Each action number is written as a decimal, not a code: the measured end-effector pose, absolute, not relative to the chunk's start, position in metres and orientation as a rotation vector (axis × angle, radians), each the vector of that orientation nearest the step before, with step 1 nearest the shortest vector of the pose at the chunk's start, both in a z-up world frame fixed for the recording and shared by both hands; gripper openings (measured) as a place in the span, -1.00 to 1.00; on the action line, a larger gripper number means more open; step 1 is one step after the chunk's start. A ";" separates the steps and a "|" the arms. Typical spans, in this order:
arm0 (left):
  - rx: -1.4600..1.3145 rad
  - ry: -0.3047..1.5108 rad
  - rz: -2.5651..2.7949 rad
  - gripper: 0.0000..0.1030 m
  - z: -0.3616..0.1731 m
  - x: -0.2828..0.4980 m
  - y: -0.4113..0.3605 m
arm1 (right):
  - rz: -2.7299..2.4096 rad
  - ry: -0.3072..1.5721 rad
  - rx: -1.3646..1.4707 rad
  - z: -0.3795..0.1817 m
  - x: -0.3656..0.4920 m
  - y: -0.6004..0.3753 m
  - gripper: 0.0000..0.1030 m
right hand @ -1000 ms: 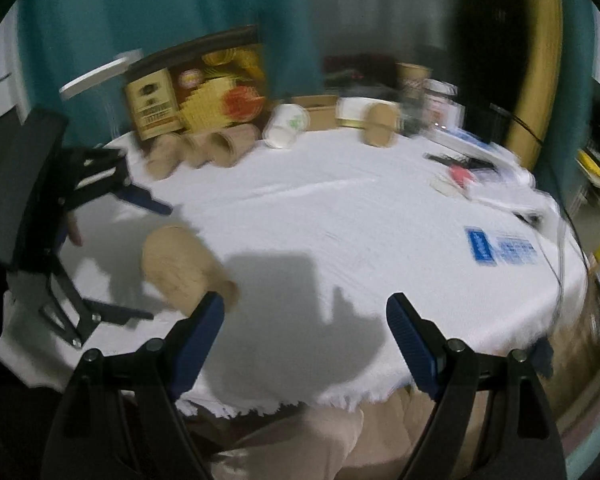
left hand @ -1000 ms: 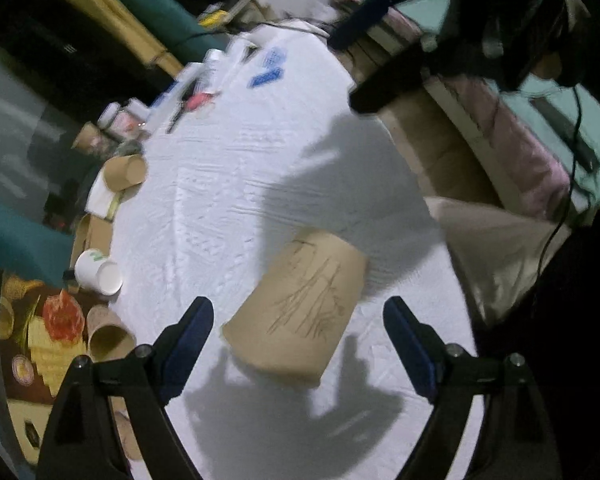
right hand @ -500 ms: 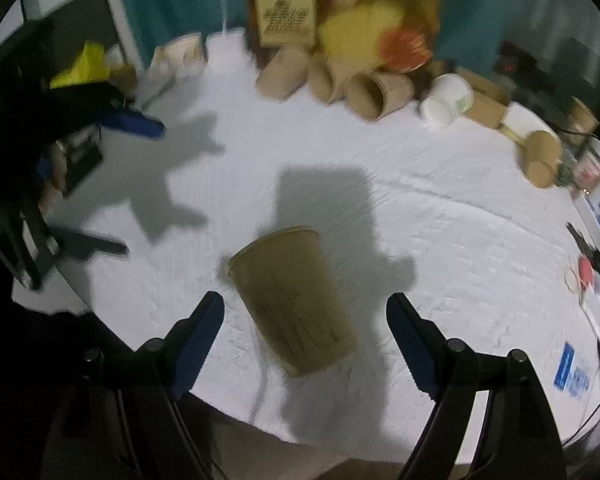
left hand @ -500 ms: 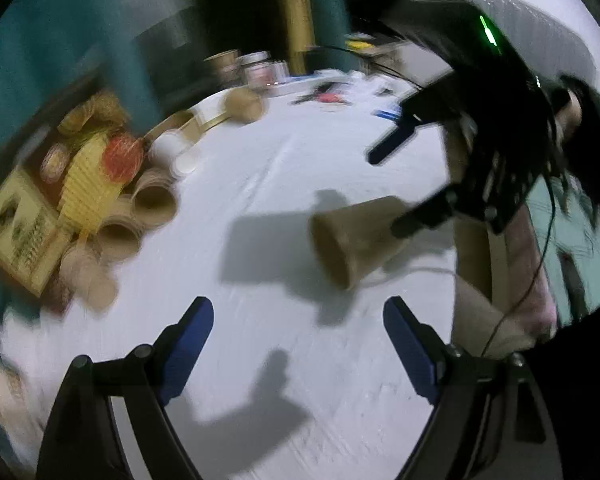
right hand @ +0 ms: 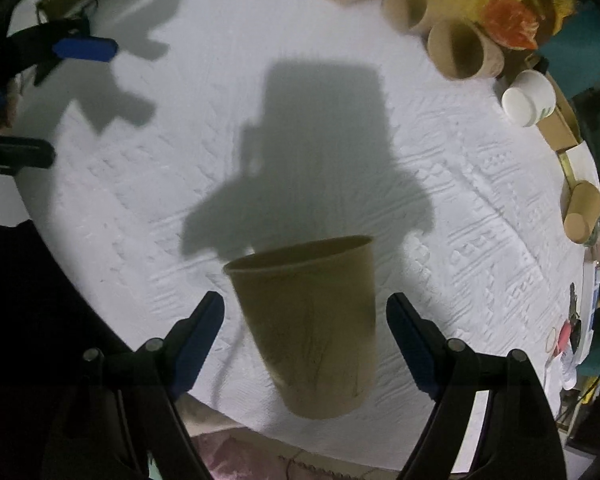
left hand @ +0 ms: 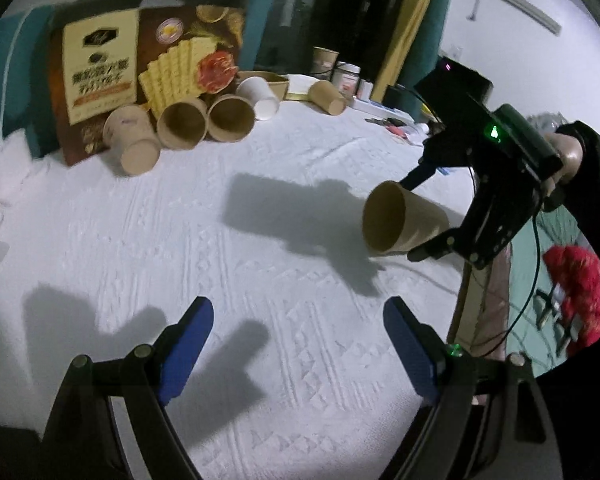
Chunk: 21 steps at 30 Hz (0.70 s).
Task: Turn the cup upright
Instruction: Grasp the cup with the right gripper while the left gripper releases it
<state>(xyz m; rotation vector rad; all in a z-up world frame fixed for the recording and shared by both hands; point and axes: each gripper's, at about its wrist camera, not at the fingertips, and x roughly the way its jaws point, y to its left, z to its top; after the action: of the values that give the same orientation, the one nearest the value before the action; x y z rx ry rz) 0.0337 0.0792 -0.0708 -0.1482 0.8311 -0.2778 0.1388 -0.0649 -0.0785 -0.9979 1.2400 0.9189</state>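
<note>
Cup: the brown paper cup (right hand: pixel 312 328) is sitting between the fingers of the right claw (right hand: pixel 305 332), near the table's front edge; from the left wrist view the cup (left hand: pixel 404 224) is lying tilted on its side, its open mouth facing the middle of the table and its base pointing toward the right claw's body.

Right claw: it is reaching in from the table's edge with its blue pads (right hand: pixel 198 340) spread wide on either side of the cup; gaps are showing between pads and cup wall, so it is not gripping. From the left wrist view the right claw (left hand: pixel 416 216) is showing one finger above the cup and one below it.

Left claw: the left claw (left hand: pixel 298 354) is hovering over bare cloth with its fingers wide apart and holding nothing, well apart from the cup.

Table: a white textured cloth (left hand: pixel 228 264) is covering it, and dark shadows of both claws are falling across it.

Far edge: several spare paper cups (left hand: pixel 182 124) are lying on their sides, mouths facing in, in front of a biscuit box (left hand: pixel 100 64); one white cup (left hand: pixel 260 98) is lying among them.
</note>
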 end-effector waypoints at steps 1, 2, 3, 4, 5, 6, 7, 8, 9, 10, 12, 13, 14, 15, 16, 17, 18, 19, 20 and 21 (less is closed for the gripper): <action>-0.172 0.831 -0.277 0.69 -0.074 0.034 0.082 | 0.911 1.250 -1.012 -0.082 0.141 -0.062 0.58; -0.184 0.831 -0.277 0.69 -0.076 0.034 0.084 | 0.909 1.255 -1.022 -0.084 0.142 -0.060 0.58; -0.195 0.831 -0.277 0.69 -0.078 0.034 0.086 | 0.907 1.258 -1.031 -0.085 0.142 -0.059 0.58; -0.206 0.831 -0.277 0.69 -0.080 0.035 0.087 | 0.898 1.258 -1.042 -0.087 0.143 -0.057 0.58; -0.215 0.831 -0.279 0.69 -0.082 0.034 0.089 | 0.888 1.257 -1.049 -0.088 0.144 -0.056 0.58; -0.218 0.833 -0.278 0.69 -0.084 0.034 0.089 | 0.886 1.257 -1.054 -0.088 0.145 -0.055 0.58; -0.220 0.834 -0.277 0.69 -0.085 0.035 0.090 | 0.887 1.257 -1.064 -0.089 0.145 -0.055 0.58; -0.223 0.836 -0.276 0.69 -0.087 0.035 0.092 | 0.888 1.258 -1.076 -0.089 0.145 -0.055 0.58; -0.227 0.838 -0.276 0.69 -0.089 0.035 0.093 | 0.888 1.263 -1.083 -0.091 0.146 -0.054 0.54; -0.232 0.840 -0.274 0.69 -0.091 0.035 0.094 | 0.887 1.271 -1.084 -0.092 0.144 -0.048 0.41; -0.247 0.839 -0.270 0.69 -0.094 0.034 0.096 | 0.892 1.288 -1.087 -0.096 0.143 -0.047 0.25; -0.255 0.838 -0.272 0.69 -0.094 0.034 0.098 | 0.892 1.287 -1.090 -0.096 0.143 -0.047 0.25; -0.264 0.838 -0.274 0.69 -0.095 0.033 0.099 | 0.895 1.285 -1.089 -0.096 0.143 -0.046 0.25; -0.268 0.837 -0.274 0.69 -0.095 0.033 0.099 | 0.898 1.284 -1.086 -0.096 0.143 -0.047 0.24; -0.270 0.838 -0.273 0.69 -0.096 0.033 0.100 | 0.899 1.282 -1.076 -0.095 0.144 -0.047 0.23; -0.270 0.838 -0.271 0.69 -0.096 0.033 0.100 | 0.897 1.278 -1.067 -0.094 0.146 -0.047 0.23; -0.272 0.839 -0.270 0.69 -0.096 0.033 0.100 | 0.895 1.273 -1.058 -0.092 0.147 -0.047 0.23; -0.276 0.839 -0.268 0.69 -0.096 0.033 0.101 | 0.893 1.263 -1.043 -0.089 0.149 -0.048 0.23; -0.280 0.839 -0.266 0.69 -0.096 0.034 0.101 | 0.890 1.252 -1.019 -0.086 0.151 -0.049 0.23; -0.284 0.839 -0.263 0.69 -0.096 0.034 0.102 | 0.887 1.242 -1.001 -0.083 0.156 -0.051 0.23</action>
<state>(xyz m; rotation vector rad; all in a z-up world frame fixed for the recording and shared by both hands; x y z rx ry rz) 0.0340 0.1019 -0.0963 -0.2844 0.8391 -0.2629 0.1556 -0.0514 -0.0830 -1.0007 1.2425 0.8866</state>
